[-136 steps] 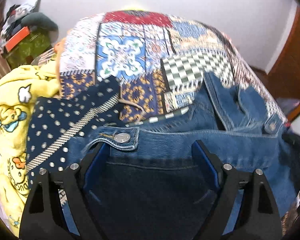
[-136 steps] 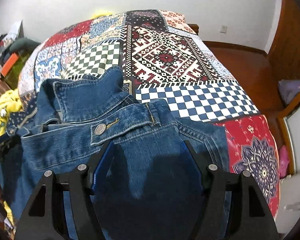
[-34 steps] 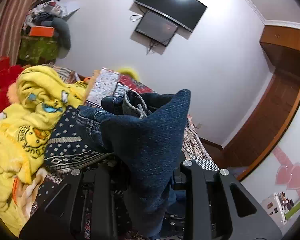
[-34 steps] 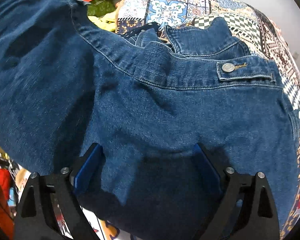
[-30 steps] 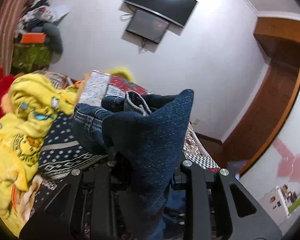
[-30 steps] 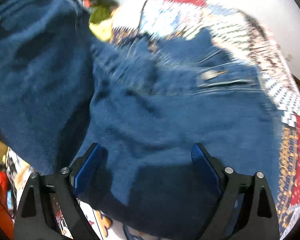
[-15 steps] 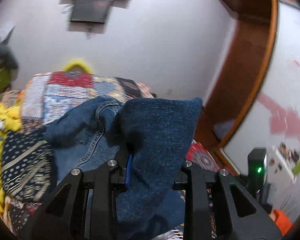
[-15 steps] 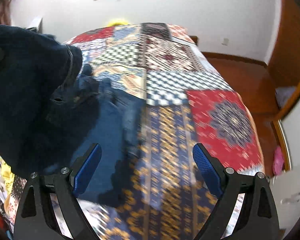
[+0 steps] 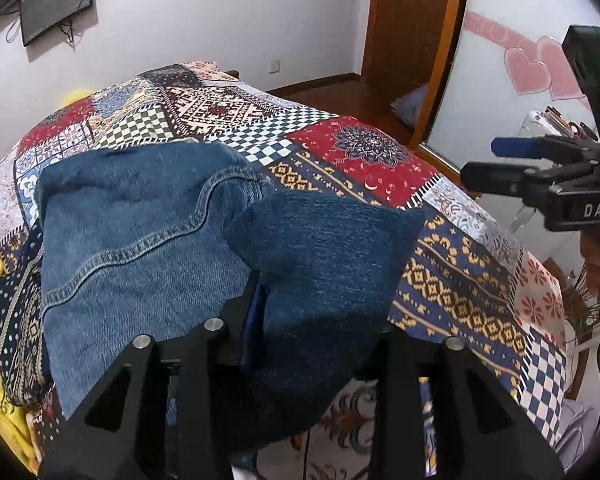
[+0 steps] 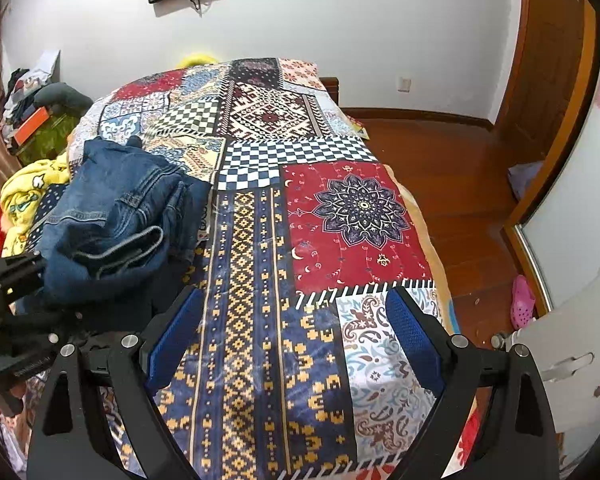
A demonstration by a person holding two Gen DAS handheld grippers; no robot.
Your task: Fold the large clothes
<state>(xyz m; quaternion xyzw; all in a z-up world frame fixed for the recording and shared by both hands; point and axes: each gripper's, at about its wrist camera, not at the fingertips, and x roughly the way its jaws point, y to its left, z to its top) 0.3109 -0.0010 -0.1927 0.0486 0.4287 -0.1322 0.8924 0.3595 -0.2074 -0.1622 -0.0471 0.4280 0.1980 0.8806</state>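
On the far left of the bed, in the right wrist view, a yellow cartoon blanket [image 10: 28, 192] lies bunched beside the denim jacket [image 10: 116, 220], which is now a heaped, doubled-over bundle on the left side of the patchwork bedspread [image 10: 360, 208]. Half a second ago the jacket was still hanging dark and lifted in front of that camera; a few seconds before that it lay spread flat with both tongs on its hem. So one fold has been carried across, and the garment appears roughly halved, though rumpled rather than squared.

The left gripper [image 9: 320, 320] remains closed on a dark fold of the jacket [image 9: 140, 232], the cloth draping over its fingers and hiding the tips. In its view the lighter denim panel with a curved seam lies on the bedspread [image 9: 480, 280] just ahead.

Further right, the right gripper [image 10: 296, 344] has let go: its blue pads stand wide apart over bare quilt, holding nothing, well clear of the jacket.

The left view shows the seam and the clamped fold up close, and the right gripper [image 9: 512, 168] side-on at the right edge. Only the right view shows the whole bundle's untidy outline and the left gripper [image 10: 24, 280] beneath it. The fold likely needs smoothing next.
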